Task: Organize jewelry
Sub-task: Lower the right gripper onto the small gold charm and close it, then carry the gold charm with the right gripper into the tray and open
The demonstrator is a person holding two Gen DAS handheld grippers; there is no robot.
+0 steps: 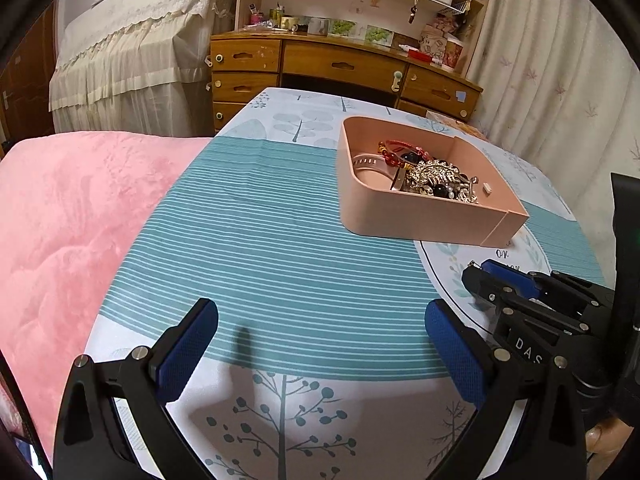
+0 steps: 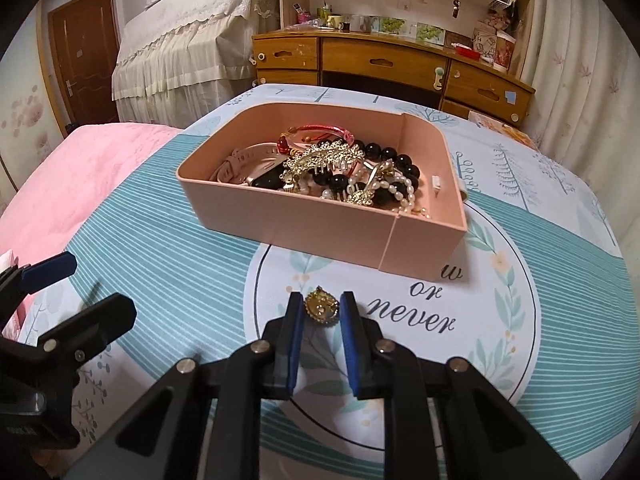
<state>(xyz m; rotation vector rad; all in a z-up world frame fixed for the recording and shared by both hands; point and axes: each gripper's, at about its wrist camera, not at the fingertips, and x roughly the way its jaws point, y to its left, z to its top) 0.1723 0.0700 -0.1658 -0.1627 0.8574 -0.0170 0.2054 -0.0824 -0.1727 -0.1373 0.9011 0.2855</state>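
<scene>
Here, on the bedspread (image 2: 168,248) with its teal stripes and printed trees, the right gripper (image 2: 321,310) has its two blue pads nearly together, with a small round gold pendant (image 2: 321,309) between them at the tips; the pads look to be touching its edges, though whether they truly pinch it I cannot tell for sure. The pendant lies on the cloth inside a printed circle, just at six o'clock from the pink tray (image 2: 320,228), near the words "or never." The tray is heaped with jewelry: a string of black beads (image 2: 394,162), a strand of pearls (image 2: 400,194), a gold rhinestone comb (image 2: 324,158), a red cord bracelet (image 2: 316,130) and a pale pink watch strap (image 2: 240,160) at its nine o'clock side. The left gripper (image 1: 320,344) hangs wide open over the striped cloth, nothing between its pads. A pink blanket (image 1: 72,220) lies at nine o'clock, a wooden desk (image 1: 344,64) at twelve.
</scene>
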